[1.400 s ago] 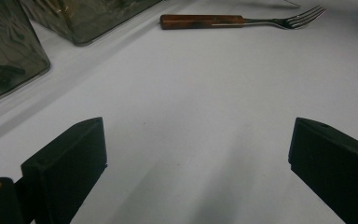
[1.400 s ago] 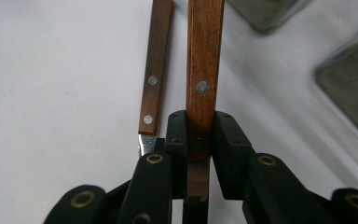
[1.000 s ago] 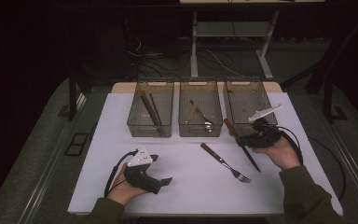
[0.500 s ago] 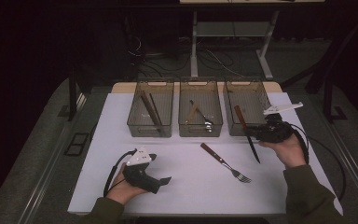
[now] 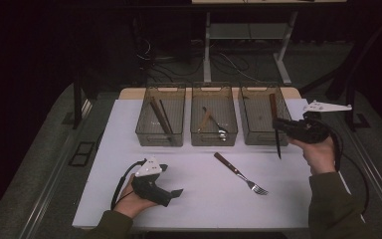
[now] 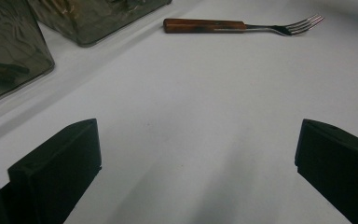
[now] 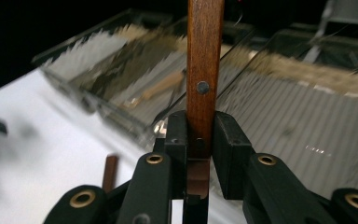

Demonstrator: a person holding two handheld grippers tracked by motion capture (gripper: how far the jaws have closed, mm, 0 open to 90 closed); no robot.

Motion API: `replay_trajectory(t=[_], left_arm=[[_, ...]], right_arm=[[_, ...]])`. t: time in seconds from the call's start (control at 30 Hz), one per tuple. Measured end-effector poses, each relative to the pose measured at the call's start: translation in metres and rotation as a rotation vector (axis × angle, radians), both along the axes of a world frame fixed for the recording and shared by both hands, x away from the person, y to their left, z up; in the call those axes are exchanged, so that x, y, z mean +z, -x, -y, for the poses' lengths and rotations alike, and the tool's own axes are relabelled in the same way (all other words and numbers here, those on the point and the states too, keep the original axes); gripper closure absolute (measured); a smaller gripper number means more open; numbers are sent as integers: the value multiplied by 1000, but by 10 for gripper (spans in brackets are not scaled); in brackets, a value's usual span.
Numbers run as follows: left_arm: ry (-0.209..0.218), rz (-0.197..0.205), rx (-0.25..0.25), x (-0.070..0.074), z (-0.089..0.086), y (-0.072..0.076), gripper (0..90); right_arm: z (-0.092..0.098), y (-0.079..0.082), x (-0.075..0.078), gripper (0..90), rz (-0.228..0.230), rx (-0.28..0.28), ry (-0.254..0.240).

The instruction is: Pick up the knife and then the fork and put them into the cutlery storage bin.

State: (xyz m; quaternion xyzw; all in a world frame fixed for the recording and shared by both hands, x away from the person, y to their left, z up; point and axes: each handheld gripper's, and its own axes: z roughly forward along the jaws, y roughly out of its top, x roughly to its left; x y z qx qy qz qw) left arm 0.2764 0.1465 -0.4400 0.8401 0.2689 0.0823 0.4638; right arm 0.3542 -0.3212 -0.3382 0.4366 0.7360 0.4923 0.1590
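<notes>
Right hand-held gripper point(image 7: 199, 140) clamps a wooden-handled knife point(image 7: 205, 60) bearing no readable writing; left hand-held gripper point(image 6: 191, 163) gapes wide.

White rectangular surface point(image 5: 129, 149): brightly lit against a dark room, long edges running left to right. Grey speckled carpet floor point(image 5: 40, 164): surrounds the surface on both sides and beyond it. Pale metal frame with two legs and a crossbar shelf point(image 5: 248, 32): stands on the floor beyond the surface's far edge. Loose black cables point(image 5: 179, 64): lie on the floor beyond the surface, left of the frame. Background beyond: black, unlit.
</notes>
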Motion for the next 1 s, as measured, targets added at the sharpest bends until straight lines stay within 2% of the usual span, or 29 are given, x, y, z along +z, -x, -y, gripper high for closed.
replay_trajectory(t=[0.3, 0.5, 0.57, 0.73, 0.9, 1.0], left_arm=[[3, 1, 3, 0, 0, 0, 0], [6, -2, 2, 0, 0, 1, 0], [10, 0, 3, 1, 0, 1, 0], [11, 2, -2, 1, 0, 1, 0], [13, 0, -2, 1, 0, 1, 0], [14, 1, -2, 1, 0, 2, 0]], right_arm=[[15, -15, 24, 768, 71, -81, -35], [24, -33, 37, 768, 105, -138, -67], [26, -41, 40, 768, 109, -155, -44], [28, -62, 35, 768, 79, -191, 1], [31, -75, 22, 769, 48, -225, 20], [29, -81, 14, 769, 36, -216, 49]])
